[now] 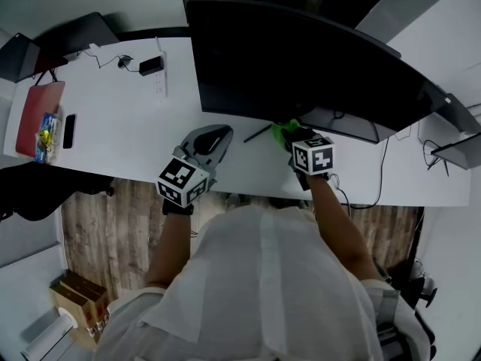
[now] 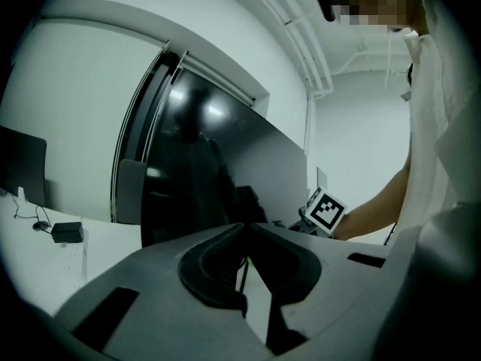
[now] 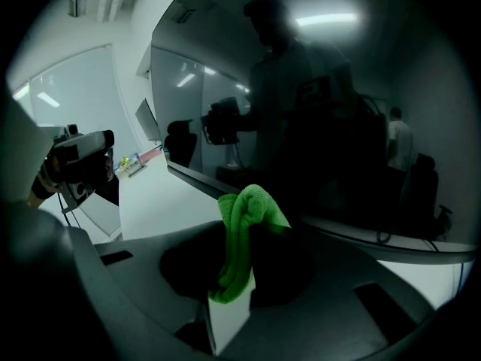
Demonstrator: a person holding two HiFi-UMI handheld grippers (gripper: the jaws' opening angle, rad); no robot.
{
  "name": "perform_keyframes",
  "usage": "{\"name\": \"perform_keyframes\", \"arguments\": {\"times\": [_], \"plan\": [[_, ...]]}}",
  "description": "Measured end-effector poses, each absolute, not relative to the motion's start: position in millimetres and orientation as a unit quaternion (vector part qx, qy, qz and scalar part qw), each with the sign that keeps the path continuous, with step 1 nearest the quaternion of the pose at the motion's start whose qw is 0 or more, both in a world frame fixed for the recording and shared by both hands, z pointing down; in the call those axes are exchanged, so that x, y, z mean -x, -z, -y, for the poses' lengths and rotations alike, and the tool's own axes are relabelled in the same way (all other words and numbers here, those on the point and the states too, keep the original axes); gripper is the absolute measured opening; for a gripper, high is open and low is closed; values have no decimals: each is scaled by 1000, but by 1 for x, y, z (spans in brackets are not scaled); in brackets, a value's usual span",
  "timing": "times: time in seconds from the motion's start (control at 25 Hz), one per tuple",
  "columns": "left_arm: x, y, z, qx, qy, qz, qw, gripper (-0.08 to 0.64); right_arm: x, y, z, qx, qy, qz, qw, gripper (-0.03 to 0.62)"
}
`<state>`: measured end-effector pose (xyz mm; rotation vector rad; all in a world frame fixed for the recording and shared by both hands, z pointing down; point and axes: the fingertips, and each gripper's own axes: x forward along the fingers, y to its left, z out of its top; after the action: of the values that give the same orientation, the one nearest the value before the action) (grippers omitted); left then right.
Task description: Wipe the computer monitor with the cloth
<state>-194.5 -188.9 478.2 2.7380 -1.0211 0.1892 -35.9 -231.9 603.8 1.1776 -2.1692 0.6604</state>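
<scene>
A large dark curved monitor (image 1: pixel 301 59) stands on the white desk (image 1: pixel 120 134). My right gripper (image 1: pixel 294 135) is shut on a bright green cloth (image 1: pixel 284 131), held just below the screen's lower edge near the stand. In the right gripper view the folded cloth (image 3: pixel 244 224) sticks up between the jaws, close to the reflective screen (image 3: pixel 338 126). My left gripper (image 1: pixel 224 134) hovers over the desk to the left of the cloth, jaws together and empty. The left gripper view has its tips (image 2: pixel 244 228) meeting before the screen (image 2: pixel 218 179), with the right gripper's marker cube (image 2: pixel 325 210) beyond.
A power strip (image 1: pixel 159 77) and a black adapter (image 1: pixel 151 65) lie at the desk's back left. A red folder (image 1: pixel 39 115) and a phone (image 1: pixel 69 131) sit at the far left. Cables (image 1: pixel 383 171) hang off the right side. A cardboard box (image 1: pixel 79 299) stands on the wooden floor.
</scene>
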Motion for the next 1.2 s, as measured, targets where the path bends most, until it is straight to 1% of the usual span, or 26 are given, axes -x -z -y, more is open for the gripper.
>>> {"name": "perform_keyframes", "arguments": {"times": [0.44, 0.88, 1.2], "plan": [[249, -481, 194, -916, -52, 380, 113, 29, 132, -590, 245, -379, -210, 849, 304, 71], [274, -482, 189, -908, -52, 399, 114, 29, 184, -584, 251, -345, -191, 867, 305, 71], [289, -480, 181, -907, -54, 403, 111, 29, 231, -577, 255, -319, -155, 880, 317, 71]]}}
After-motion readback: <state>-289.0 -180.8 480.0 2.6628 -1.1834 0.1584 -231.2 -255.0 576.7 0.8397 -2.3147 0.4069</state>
